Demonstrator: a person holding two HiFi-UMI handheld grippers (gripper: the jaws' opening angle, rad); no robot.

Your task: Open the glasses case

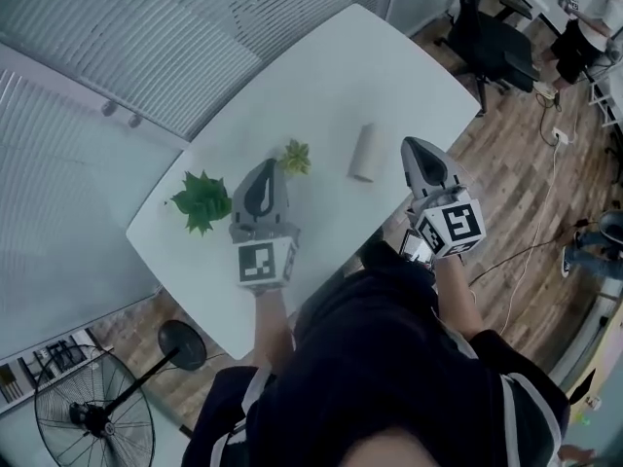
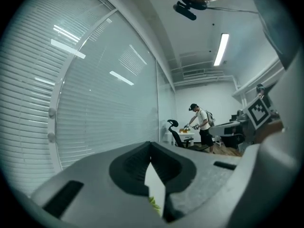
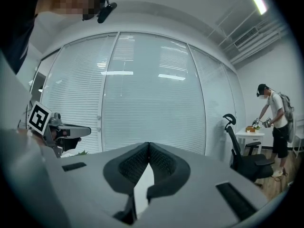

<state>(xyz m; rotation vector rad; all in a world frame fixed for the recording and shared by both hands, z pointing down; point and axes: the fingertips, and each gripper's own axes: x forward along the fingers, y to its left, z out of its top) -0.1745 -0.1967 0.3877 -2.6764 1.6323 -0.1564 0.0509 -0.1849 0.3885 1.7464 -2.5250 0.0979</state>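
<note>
The glasses case (image 1: pixel 364 152), a pale beige closed roll, lies on the white table (image 1: pixel 321 76) toward its right side. My left gripper (image 1: pixel 267 164) hovers over the table's near part, left of the case and between two small plants, its jaws shut with nothing in them. My right gripper (image 1: pixel 417 144) is over the table's right edge, just right of the case and apart from it, also shut and empty. In the left gripper view the jaw tips (image 2: pixel 151 145) meet, and in the right gripper view the tips (image 3: pixel 148 145) meet too. Neither gripper view shows the case.
A larger green plant (image 1: pixel 202 200) and a small one (image 1: pixel 295 157) stand on the table's left part. Blinds behind glass (image 1: pixel 146 56) line the far side. An office chair (image 1: pixel 492 42) stands at the upper right, a floor fan (image 1: pixel 92 416) at the lower left. A person (image 3: pixel 275 113) works far off.
</note>
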